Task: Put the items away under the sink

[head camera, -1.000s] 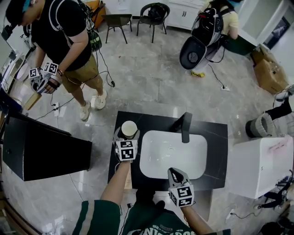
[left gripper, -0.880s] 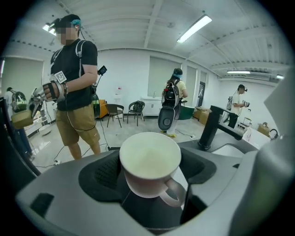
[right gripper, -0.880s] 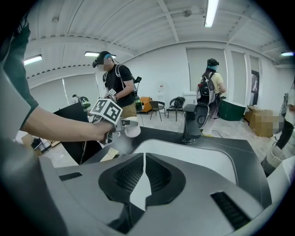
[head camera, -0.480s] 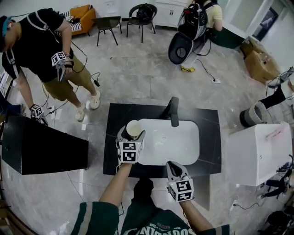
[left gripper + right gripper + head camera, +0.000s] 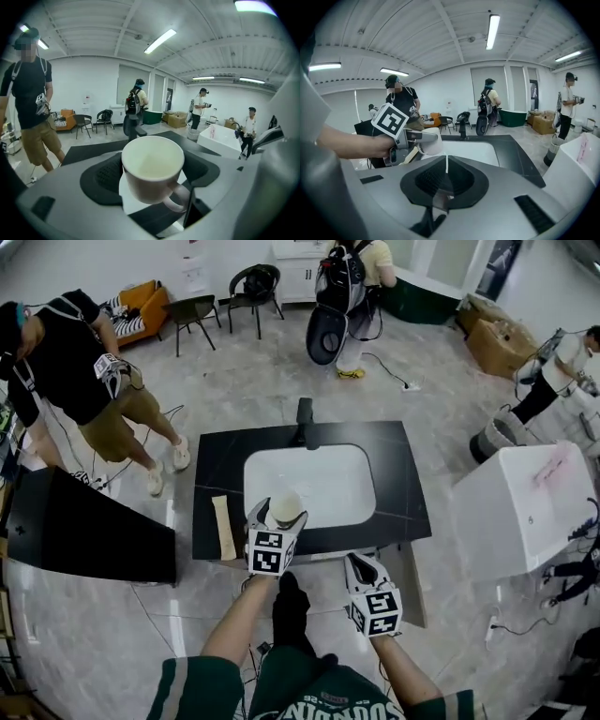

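**Head view.** A black stone counter [image 5: 211,474] carries a white rectangular sink basin [image 5: 319,474]; a black faucet [image 5: 305,423] stands at the basin's 12 o'clock; a pale wooden strip [image 5: 222,526] lies on the counter at the basin's 9 o'clock, apart from the basin. The left tool [image 5: 276,518] is at the basin's 7 o'clock, over the near rim; its jaws are closed round a cream ceramic mug [image 5: 286,506], which is upright with its mouth up. The right tool [image 5: 360,566] is at the basin's 5 o'clock, just beyond the counter's front edge on the person's side, well apart from the mug.

**Left gripper view.** The mug fills the centre, clamped between the two grey jaws, whose dark pads press its sides; its interior is empty; its handle points to 5 o'clock; the dark counter runs behind it.

**Right gripper view.** The jaws are pressed together, leaving only a thin seam; nothing lies between them. At 10 o'clock the left tool shows with its square-marker cube, carrying the mug above the near edge of the basin; the basin lies at 12 o'clock, with the faucet beyond it at the far rim.
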`<state>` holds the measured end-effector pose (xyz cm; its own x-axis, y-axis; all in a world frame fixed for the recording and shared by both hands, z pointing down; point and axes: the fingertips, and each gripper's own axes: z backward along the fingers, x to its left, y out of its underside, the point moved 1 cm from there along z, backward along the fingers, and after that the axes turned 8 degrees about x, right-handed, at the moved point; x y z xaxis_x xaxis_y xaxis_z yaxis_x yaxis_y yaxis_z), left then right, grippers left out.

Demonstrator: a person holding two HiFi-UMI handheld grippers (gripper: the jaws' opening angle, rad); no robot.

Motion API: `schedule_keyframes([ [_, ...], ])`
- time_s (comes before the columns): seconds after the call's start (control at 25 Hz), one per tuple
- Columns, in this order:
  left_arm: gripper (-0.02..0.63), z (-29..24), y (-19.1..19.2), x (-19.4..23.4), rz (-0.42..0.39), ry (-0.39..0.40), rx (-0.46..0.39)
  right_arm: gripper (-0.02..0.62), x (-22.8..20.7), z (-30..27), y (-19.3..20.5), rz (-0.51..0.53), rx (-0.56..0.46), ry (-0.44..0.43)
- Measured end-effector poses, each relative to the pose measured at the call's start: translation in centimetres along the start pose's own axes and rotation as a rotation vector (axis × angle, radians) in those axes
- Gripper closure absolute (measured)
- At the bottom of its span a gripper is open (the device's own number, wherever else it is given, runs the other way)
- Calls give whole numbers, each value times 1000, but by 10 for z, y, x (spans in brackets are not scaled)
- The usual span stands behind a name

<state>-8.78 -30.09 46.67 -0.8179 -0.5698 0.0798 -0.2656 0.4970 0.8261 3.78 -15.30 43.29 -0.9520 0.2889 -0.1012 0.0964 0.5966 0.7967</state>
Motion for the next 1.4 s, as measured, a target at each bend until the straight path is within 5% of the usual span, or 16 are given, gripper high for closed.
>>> schedule_keyframes([
  [0.32, 199, 61, 43, -176, -100, 161, 8, 552, -24, 130, 92, -57, -9, 81],
  [0.68, 199, 68, 85, -288, -170, 324, 31, 552, -62, 167, 145, -136, -40, 168],
  [0.96, 199, 8, 147, -319, -278, 416, 80, 552, -98, 117, 213, -192, -29, 213],
  [1.4, 199, -154, 286, -304, -317, 403, 77, 552, -162, -20, 370, -215, -81, 227],
])
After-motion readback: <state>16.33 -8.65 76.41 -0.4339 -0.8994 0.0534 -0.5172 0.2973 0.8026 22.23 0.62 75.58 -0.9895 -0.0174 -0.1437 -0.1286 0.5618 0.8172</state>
